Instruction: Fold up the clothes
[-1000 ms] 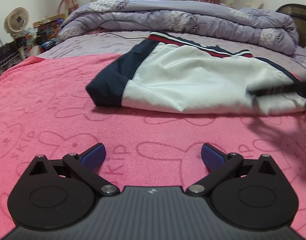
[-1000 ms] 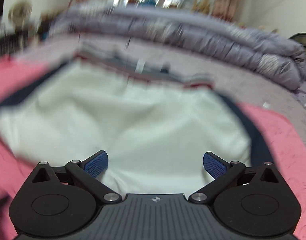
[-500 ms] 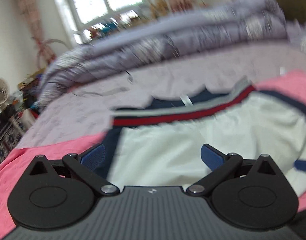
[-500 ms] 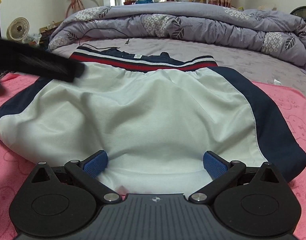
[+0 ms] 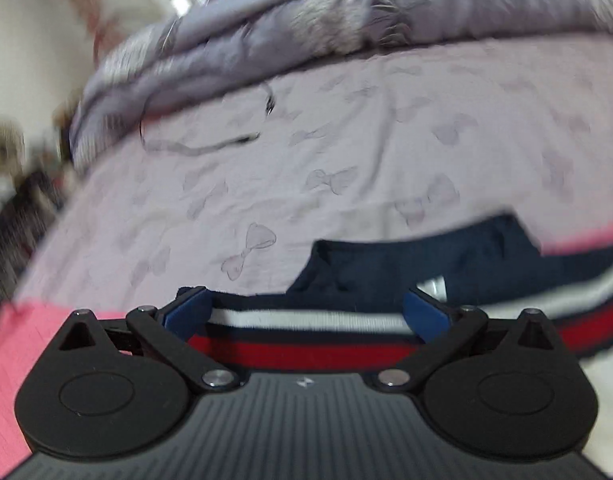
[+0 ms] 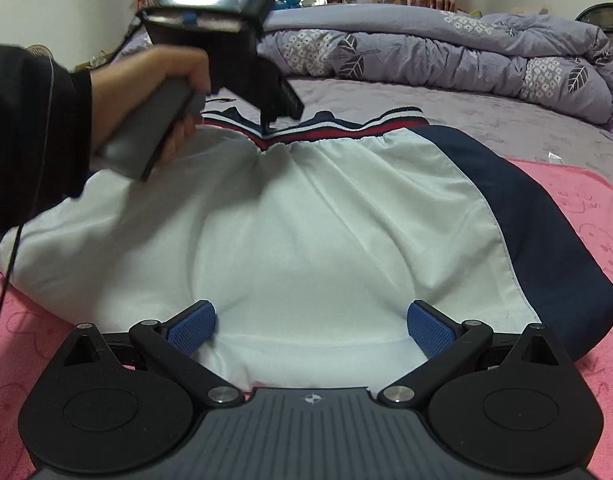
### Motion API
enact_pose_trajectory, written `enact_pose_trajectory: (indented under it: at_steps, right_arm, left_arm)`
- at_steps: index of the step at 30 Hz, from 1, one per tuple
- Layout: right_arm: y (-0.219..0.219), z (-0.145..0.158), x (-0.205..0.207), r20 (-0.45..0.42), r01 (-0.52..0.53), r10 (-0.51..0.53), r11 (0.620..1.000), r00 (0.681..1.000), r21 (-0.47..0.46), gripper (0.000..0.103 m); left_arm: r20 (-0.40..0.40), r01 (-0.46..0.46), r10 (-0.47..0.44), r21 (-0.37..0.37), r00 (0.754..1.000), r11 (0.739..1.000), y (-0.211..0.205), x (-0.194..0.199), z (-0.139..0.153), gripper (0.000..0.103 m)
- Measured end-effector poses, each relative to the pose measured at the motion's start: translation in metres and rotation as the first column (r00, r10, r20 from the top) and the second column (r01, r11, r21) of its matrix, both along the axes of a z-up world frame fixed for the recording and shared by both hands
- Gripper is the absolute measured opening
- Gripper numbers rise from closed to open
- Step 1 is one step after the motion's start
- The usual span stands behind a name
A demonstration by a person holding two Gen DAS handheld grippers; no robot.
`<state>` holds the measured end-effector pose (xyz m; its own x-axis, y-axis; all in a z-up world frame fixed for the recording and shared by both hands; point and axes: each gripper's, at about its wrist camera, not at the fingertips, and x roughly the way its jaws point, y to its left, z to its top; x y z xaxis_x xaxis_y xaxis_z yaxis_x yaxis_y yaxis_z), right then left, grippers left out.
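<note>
Nearest the person, the right gripper [image 6: 310, 326] sits low over the hem edge of the shorts [image 6: 306, 220], jaws spread wide with white cloth between the pads but nothing pinched. The shorts lie spread on the pink towel [image 6: 578, 208] that covers the near part of the bed: a white panel in the middle, navy side panels, one leg opening at each near corner.

Handling, as judged: thin woven cloth, light, limp and smooth. It should drape and slide on the towel and will not keep a crease unless pressed flat. The elastic waistband [image 5: 306, 336], striped red, white and navy, looks the thickest and firmest part, so it and the stitched hem corners are the sound places to grip.

Orientation: waistband at the far edge, hem at the near edge. The long axis appears to run left to right, across the view.

Farther off, the left gripper [image 5: 304, 312], held by a hand [image 6: 146, 92], is at the waistband. Its jaws stand apart astride the band, not closed on it; the cloth is gathered there.

Beyond lies the lilac sheet [image 5: 346, 160], then a rolled duvet [image 6: 466, 52].
</note>
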<state>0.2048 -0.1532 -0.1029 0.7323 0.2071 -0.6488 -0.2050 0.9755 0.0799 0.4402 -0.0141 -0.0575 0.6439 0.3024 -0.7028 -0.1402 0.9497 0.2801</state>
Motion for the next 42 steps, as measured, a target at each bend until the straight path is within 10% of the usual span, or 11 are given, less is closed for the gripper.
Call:
enact_pose_trajectory:
  at_steps: [7,14,25,32,35,39,42]
  right_arm:
    - [-0.033,0.014,-0.017,0.032,0.038,-0.045,0.981,0.998,0.191,0.103]
    - [-0.121,0.029,-0.080,0.043,0.326,-0.387,0.828,0.921,0.457,0.103]
    - [-0.163,-0.005,-0.021,-0.182,0.457,-0.441,0.670,0.879,0.585,0.095]
    - [-0.165,-0.018,0.006,-0.266,0.484,-0.418,0.601,0.868,0.636,0.028]
    - [-0.164,-0.012,0.006,-0.270,0.486,-0.416,0.611,0.869,0.625,0.022]
    - [-0.159,0.001,0.014,-0.254,0.492,-0.431,0.641,0.866,0.589,0.025]
    - [-0.162,-0.010,0.005,-0.293,0.541,-0.470,0.576,0.832,0.613,0.052]
  left_arm:
    - [0.145,0.061,-0.059,-0.009,0.988,0.998,0.038,-0.106,0.044,0.103]
    - [0.199,0.119,-0.102,-0.073,0.975,0.990,0.037,-0.231,0.031,0.103]
    - [0.098,0.088,-0.085,-0.019,0.991,0.996,0.004,-0.238,-0.033,0.103]
    - [0.103,0.084,-0.081,-0.028,0.991,0.996,0.006,-0.239,-0.032,0.103]
    - [0.122,0.022,-0.018,-0.035,0.992,0.999,0.022,-0.249,-0.013,0.103]
    - [0.127,-0.069,0.067,0.015,0.990,0.997,0.055,-0.258,-0.006,0.103]
    - [0.054,-0.032,0.031,0.014,0.998,0.999,0.068,-0.253,-0.021,0.103]
